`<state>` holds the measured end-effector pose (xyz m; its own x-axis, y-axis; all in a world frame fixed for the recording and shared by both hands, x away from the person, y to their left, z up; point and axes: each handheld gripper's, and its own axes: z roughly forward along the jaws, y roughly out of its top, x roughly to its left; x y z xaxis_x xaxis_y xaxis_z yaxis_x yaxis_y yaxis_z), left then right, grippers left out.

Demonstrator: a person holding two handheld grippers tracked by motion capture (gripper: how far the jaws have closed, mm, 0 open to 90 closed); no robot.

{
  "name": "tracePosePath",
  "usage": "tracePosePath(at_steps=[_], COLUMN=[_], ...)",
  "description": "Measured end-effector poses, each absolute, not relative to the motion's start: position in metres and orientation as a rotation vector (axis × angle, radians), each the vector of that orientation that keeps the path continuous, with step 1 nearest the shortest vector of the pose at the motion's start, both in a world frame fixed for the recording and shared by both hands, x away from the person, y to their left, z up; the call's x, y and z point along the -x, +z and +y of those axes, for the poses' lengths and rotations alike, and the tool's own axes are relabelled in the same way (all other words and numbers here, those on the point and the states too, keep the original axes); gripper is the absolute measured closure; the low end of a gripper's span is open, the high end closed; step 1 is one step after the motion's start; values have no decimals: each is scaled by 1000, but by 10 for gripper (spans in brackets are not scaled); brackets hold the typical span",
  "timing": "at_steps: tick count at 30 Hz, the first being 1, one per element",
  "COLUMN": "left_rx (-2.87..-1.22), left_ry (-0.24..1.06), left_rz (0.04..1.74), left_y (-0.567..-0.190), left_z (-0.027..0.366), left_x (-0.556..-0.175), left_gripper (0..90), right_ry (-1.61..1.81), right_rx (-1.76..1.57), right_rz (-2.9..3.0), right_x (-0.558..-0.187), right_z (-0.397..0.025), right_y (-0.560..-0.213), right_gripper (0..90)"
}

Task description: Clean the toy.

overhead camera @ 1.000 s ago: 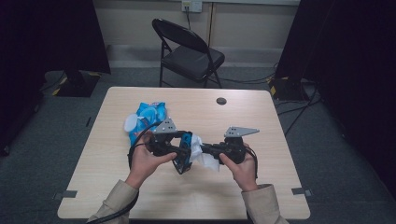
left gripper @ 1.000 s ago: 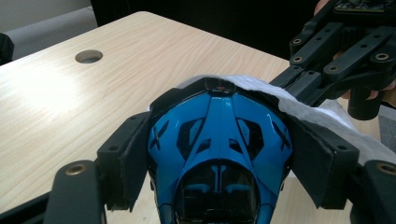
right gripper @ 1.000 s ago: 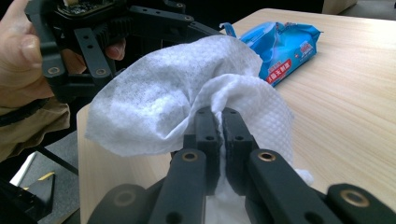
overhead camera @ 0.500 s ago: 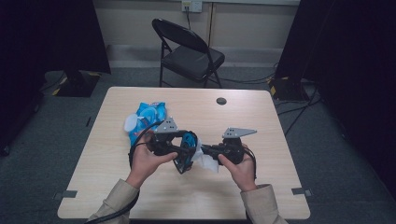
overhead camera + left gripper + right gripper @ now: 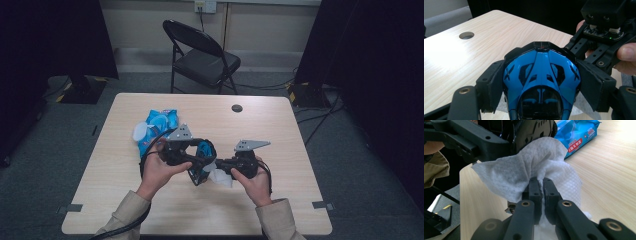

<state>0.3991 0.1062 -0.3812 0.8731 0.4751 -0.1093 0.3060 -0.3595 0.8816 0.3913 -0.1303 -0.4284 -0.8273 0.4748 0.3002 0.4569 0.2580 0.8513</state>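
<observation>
A glossy blue and black toy car point(image 5: 540, 82) is clamped between the jaws of my left gripper point(image 5: 541, 85), held above the table near its middle point(image 5: 202, 160). My right gripper point(image 5: 542, 186) is shut on a white wet wipe point(image 5: 531, 173), which is pressed against the underside of the toy car point(image 5: 534, 130). In the high view the wipe point(image 5: 220, 176) hangs between the two grippers, with the right gripper point(image 5: 225, 165) just right of the car. A blue pack of wipes point(image 5: 157, 125) lies on the table behind the left hand.
The light wooden table point(image 5: 280, 130) has a round cable hole point(image 5: 237, 108) at its far side. A black folding chair point(image 5: 202, 57) stands beyond the table. Cables run on the floor at the right.
Both hands have stayed nearly in place; the wipe and the right gripper have shifted slightly against the car.
</observation>
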Motion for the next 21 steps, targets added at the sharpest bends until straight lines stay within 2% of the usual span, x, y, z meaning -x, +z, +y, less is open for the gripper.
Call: tracePosePath(at_steps=[21], left_rx=[-1975], left_ry=[195], left_rz=[574], left_y=[-379], left_z=[103], left_x=[-400], left_gripper=[262], right_ry=[1612], right_rx=[-941], right_rz=[2518], right_x=[-388], right_z=[-123], right_y=[-448], right_gripper=[876])
